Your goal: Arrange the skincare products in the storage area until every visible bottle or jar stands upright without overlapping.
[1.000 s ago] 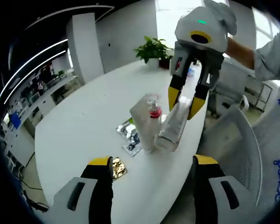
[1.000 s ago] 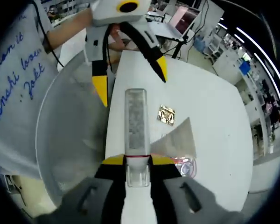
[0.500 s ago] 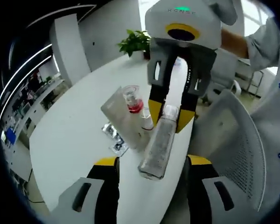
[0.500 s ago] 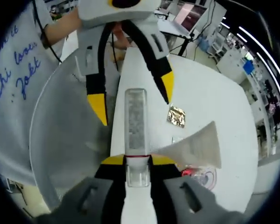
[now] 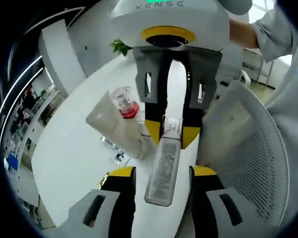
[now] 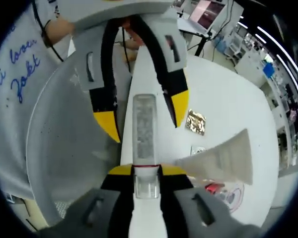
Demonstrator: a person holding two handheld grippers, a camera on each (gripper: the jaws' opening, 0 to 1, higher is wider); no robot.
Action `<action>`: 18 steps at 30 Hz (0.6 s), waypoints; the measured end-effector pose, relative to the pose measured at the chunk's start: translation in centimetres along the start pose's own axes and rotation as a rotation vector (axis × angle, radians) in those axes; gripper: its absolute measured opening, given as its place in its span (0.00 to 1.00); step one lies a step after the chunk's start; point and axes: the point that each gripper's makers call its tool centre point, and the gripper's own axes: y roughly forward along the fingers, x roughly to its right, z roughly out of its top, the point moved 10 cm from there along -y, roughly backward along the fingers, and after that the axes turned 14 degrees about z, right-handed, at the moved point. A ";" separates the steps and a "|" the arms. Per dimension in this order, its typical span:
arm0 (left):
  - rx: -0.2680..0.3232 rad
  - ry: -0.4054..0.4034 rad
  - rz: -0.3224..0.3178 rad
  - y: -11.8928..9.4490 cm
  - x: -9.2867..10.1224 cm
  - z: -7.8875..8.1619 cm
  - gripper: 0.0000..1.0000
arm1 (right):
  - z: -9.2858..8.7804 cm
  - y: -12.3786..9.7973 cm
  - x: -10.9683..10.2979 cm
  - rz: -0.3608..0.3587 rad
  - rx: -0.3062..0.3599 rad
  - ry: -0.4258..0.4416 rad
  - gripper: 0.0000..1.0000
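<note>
Right tool (image 6: 146, 171) pinched on clear cap of bottle (image 6: 144, 126), held level in air, base aimed at left tool (image 6: 141, 116). Left tool (image 5: 162, 173) spread, jaws flanking bottle base, likely for handover or re-grip. Bottle slim, square-sided, translucent, speckled. Beyond bottle, on white glossy tabletop (image 5: 69, 148): flat soft tube (image 5: 114, 126), lying; red-collared jar (image 5: 123, 99); gold foil sachet (image 6: 195, 122).

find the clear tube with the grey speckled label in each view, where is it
Left gripper view: the clear tube hangs lower centre, cap end up in the right gripper, its far end between the left gripper's open jaws.
Right gripper view: the tube runs up the centre.
Shared landmark: the gold foil sachet on the white table.
</note>
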 end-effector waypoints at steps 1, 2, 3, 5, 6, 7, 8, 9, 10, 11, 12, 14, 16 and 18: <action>0.000 0.000 -0.001 0.0 0.0 0.0 0.35 | 0.0 0.1 0.0 0.008 0.002 0.003 0.18; 0.001 0.004 -0.005 0.1 0.1 0.1 0.33 | 0.0 0.1 0.0 0.009 0.000 0.001 0.18; 0.000 0.006 -0.006 0.1 0.1 0.1 0.32 | 0.0 0.2 0.0 0.009 0.000 0.000 0.18; -0.005 0.014 -0.011 0.3 0.3 0.0 0.31 | -0.1 0.3 0.0 0.013 -0.001 0.001 0.18; -0.011 0.022 -0.012 0.5 0.3 -0.1 0.30 | -0.1 0.3 0.0 0.011 -0.001 -0.002 0.18; -0.016 0.029 -0.008 0.6 0.4 -0.2 0.29 | -0.1 0.3 0.0 0.012 -0.003 -0.002 0.18; -0.022 0.036 -0.002 0.7 0.4 -0.3 0.27 | -0.1 0.3 0.0 0.014 -0.006 -0.005 0.18; -0.029 0.044 0.000 0.8 0.4 -0.3 0.26 | -0.1 0.3 0.0 0.013 -0.007 -0.005 0.18; -0.033 0.045 -0.003 0.9 0.4 -0.4 0.25 | -0.1 0.3 0.0 0.014 -0.011 -0.007 0.18; -0.035 0.044 -0.008 0.9 0.5 -0.4 0.25 | -0.1 0.3 0.0 0.014 -0.014 -0.008 0.18; -0.033 0.044 -0.009 1.0 0.5 -0.4 0.25 | -0.2 0.3 0.0 0.016 -0.017 -0.009 0.18; -0.033 0.047 -0.013 1.1 0.6 -0.3 0.23 | -0.2 0.4 0.0 0.021 -0.020 -0.009 0.18; -0.032 0.052 -0.017 1.1 0.7 -0.1 0.23 | -0.3 0.5 -0.1 0.025 -0.023 -0.007 0.18; -0.026 0.054 -0.021 1.2 0.9 0.0 0.21 | -0.3 0.5 -0.1 0.026 -0.025 -0.009 0.18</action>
